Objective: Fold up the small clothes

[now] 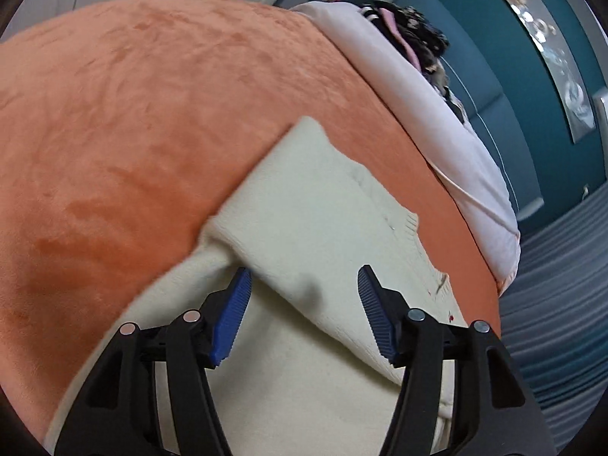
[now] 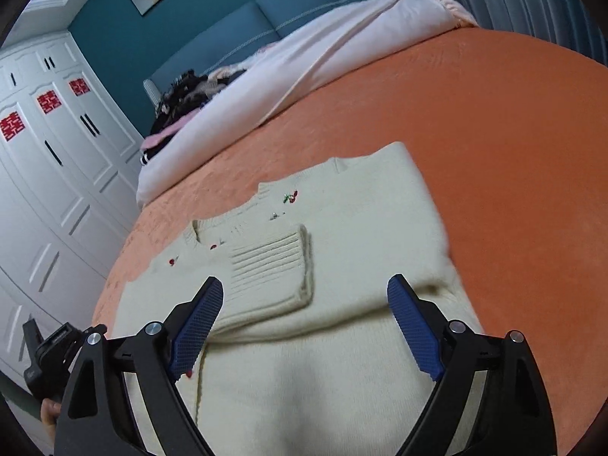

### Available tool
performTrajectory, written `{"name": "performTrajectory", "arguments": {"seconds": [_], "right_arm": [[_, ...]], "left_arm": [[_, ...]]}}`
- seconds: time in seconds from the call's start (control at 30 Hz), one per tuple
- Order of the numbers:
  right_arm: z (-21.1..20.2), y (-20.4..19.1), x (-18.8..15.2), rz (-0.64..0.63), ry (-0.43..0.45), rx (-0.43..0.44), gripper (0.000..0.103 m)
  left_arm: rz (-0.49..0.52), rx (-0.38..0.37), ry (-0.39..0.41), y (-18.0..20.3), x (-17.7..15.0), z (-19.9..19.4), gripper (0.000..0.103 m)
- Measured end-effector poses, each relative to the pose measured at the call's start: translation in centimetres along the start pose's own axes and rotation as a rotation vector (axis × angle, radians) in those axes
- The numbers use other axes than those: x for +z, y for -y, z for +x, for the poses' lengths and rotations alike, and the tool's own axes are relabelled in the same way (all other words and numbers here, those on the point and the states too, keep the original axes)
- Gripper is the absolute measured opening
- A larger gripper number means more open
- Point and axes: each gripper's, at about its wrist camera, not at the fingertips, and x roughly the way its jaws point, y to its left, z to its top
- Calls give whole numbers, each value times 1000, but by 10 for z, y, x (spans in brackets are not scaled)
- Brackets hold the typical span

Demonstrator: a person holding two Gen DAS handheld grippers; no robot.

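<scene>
A cream knitted sweater point(image 2: 342, 235) with small cherry embroidery lies flat on the orange bedspread point(image 2: 494, 144). One sleeve is folded across its chest, the ribbed cuff point(image 2: 273, 269) lying on top. My right gripper point(image 2: 306, 290) hovers open above that cuff and holds nothing. In the left wrist view the sweater point(image 1: 304, 205) has a flap folded over. My left gripper point(image 1: 304, 277) stands open just above it, its blue pads point(image 1: 235, 304) free of the cloth.
A pale pink duvet point(image 2: 304, 64) lies bunched toward the teal headboard point(image 2: 315, 11), with a heap of dark and pink clothes point(image 2: 182, 106) beside it. White wardrobe doors point(image 2: 49, 174) stand past the bed's left edge. The left gripper's body and a hand point(image 2: 47, 414) show low left.
</scene>
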Motion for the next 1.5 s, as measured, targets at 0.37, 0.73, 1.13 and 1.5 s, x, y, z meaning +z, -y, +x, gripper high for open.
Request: {"name": "performTrajectory", "arguments": {"seconds": [0.37, 0.73, 1.13, 1.5], "right_arm": [[-7, -53, 48, -91, 92, 152, 7], [20, -31, 15, -47, 39, -19, 18], [157, -286, -51, -440, -332, 269, 18], [89, -117, 41, -180, -85, 72, 21]], "left_arm": [[26, -112, 148, 11, 17, -20, 10], [163, -37, 148, -21, -17, 19, 14], [169, -83, 178, -26, -24, 17, 15], [166, -109, 188, -30, -29, 17, 17]]}}
